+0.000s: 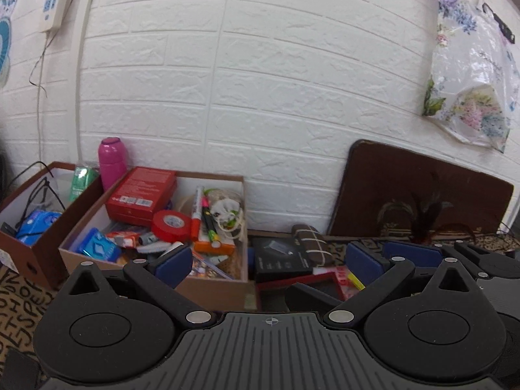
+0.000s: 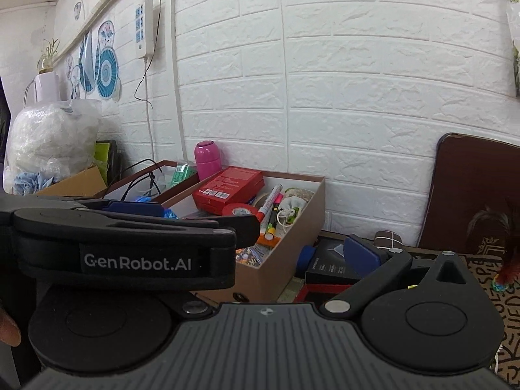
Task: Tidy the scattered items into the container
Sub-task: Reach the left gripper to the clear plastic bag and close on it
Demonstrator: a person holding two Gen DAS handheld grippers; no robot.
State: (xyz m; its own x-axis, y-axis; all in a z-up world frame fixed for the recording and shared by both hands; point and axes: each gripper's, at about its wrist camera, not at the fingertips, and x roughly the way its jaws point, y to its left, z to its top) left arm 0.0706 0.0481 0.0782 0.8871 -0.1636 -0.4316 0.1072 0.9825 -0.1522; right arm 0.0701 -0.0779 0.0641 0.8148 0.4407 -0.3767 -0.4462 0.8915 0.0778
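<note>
An open brown cardboard box (image 1: pixel 214 287) (image 2: pixel 292 247) stands by the white wall, holding a red box (image 1: pixel 141 193), a red tape roll (image 1: pixel 170 224), markers (image 1: pixel 206 217) and several small items. To its right on the patterned surface lie a black box (image 1: pixel 279 258) (image 2: pixel 328 265), a brown pouch (image 1: pixel 310 242) and a red-edged item (image 1: pixel 325 287). My left gripper (image 1: pixel 266 261) is open and empty, in front of the box. My right gripper (image 2: pixel 260 253) is open; its left finger is hidden behind the left gripper's body (image 2: pixel 130 243).
A second brown box (image 1: pixel 29 227) with cables and packets stands at the left, a pink bottle (image 1: pixel 112 162) behind it. A dark brown board (image 1: pixel 422 191) leans on the wall at right. A plastic-wrapped bundle (image 2: pixel 52 136) sits far left.
</note>
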